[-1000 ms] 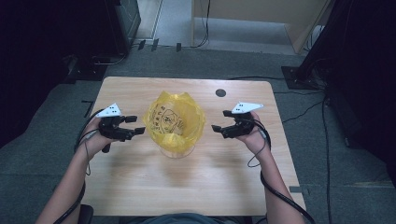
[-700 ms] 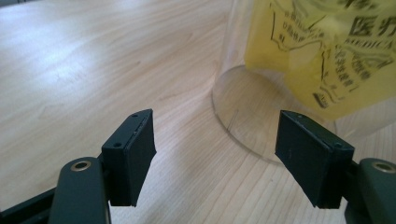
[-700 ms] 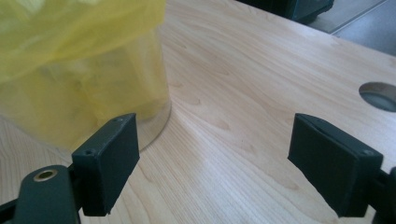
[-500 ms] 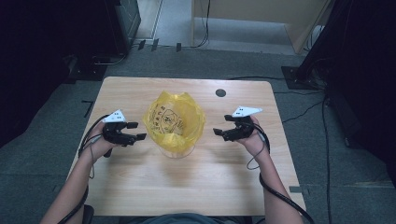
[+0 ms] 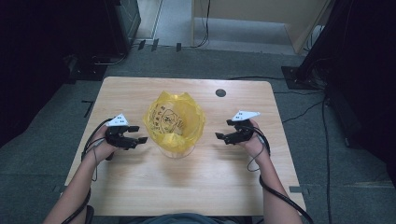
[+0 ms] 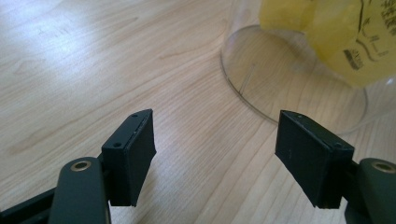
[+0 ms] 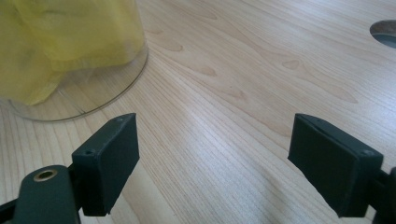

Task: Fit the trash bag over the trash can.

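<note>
Both your grippers, left gripper [image 5: 138, 138] and right gripper [image 5: 222, 136], have jaws spread wide, holding nothing. The yellow bag [image 5: 173, 121] lines a clear container [image 6: 299, 79] between them, probably glass. Pinch the bag's rim, not the wall.

On the wooden table [image 5: 187, 186], a clear container [image 5: 176, 148] lined with a yellow plastic bag [image 5: 175, 119] stands between the two grippers. The left gripper [image 5: 138, 134] points its spread jaws at the bag's left side, near it; the right gripper [image 5: 223, 136] faces it from the opposite side, farther off, also spread.
</note>
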`<move>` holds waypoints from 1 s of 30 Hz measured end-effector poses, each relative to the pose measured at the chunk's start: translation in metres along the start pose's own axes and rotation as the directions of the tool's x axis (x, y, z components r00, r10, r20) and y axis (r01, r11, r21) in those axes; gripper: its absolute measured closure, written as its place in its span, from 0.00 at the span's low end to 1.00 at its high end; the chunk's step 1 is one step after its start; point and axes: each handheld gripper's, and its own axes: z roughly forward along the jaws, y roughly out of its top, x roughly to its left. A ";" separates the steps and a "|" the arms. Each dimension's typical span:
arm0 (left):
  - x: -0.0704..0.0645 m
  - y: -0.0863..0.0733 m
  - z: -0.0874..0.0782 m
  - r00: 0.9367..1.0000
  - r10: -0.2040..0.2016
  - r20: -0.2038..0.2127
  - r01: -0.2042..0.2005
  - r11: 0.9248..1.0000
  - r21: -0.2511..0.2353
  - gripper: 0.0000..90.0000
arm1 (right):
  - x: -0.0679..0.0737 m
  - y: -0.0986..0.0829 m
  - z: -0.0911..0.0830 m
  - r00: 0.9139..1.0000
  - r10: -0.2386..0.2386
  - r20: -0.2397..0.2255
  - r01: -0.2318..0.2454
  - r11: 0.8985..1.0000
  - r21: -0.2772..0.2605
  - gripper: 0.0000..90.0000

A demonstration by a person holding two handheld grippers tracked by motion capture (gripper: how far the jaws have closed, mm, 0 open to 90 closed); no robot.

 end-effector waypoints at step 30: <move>-0.016 -0.009 0.020 0.988 0.100 -0.118 -0.090 0.992 0.089 0.21 | 0.007 -0.006 0.035 0.996 -0.077 0.044 0.072 0.991 0.111 0.15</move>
